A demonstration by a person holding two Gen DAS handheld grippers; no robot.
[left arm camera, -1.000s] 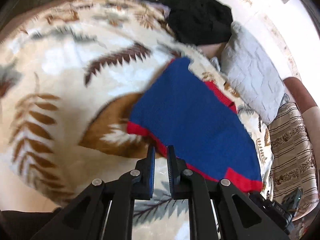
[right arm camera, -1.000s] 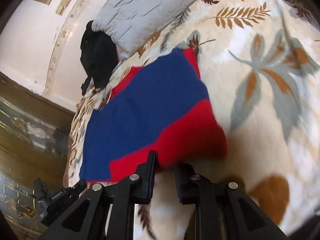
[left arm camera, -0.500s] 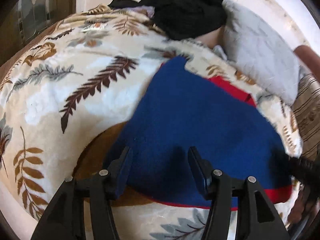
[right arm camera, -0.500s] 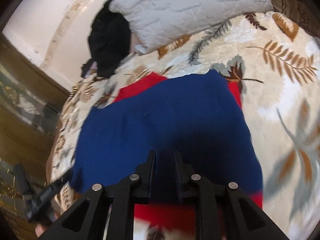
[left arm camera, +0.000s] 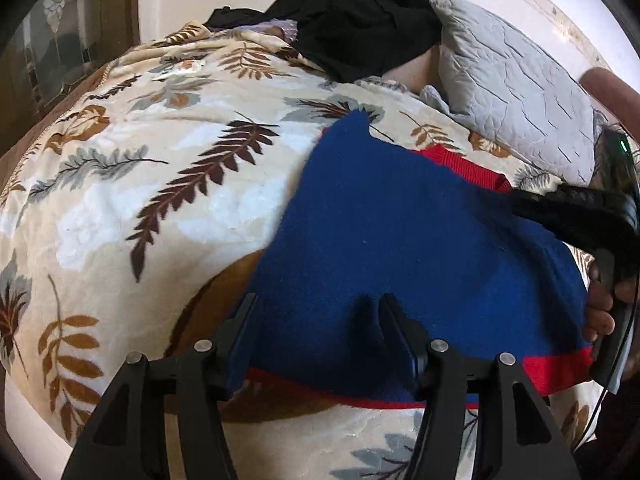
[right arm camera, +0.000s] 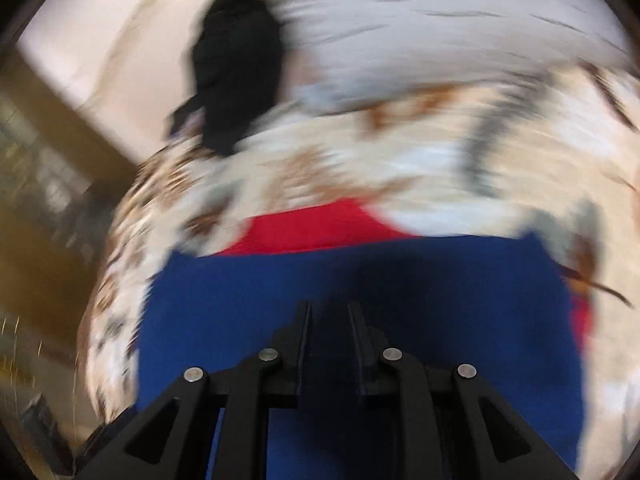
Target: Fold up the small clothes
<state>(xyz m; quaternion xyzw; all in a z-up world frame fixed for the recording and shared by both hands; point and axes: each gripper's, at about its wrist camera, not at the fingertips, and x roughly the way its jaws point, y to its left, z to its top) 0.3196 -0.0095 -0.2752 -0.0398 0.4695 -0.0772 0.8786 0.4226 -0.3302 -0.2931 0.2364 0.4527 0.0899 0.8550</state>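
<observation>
Left wrist view shows the left tongs [left arm camera: 316,320] spread wide over the near part of the blue garment [left arm camera: 400,240], holding nothing; its fingers straddle the folded blue cloth just behind the red hem band [left arm camera: 556,372]. The garment lies flat on the leaf-patterned blanket [left arm camera: 140,200] of the bed, straight ahead of both tongs, its long axis running from the near right corner up toward the far point near the grey pillow [left arm camera: 516,88]. A red strip [left arm camera: 460,164] peeks out along the far right edge, so the cloth looks folded over itself already. The right tongs [right arm camera: 328,316], blurred in its own view, sits low over the blue cloth with its jaws only slightly apart; I cannot tell whether any fabric is pinched between them. It also shows at the right edge of the left view, right beside the garment. A black heap of clothes [left arm camera: 360,16] rests well beyond. Both tongs are about equally near; the next fold probably needs an edge grasped
</observation>
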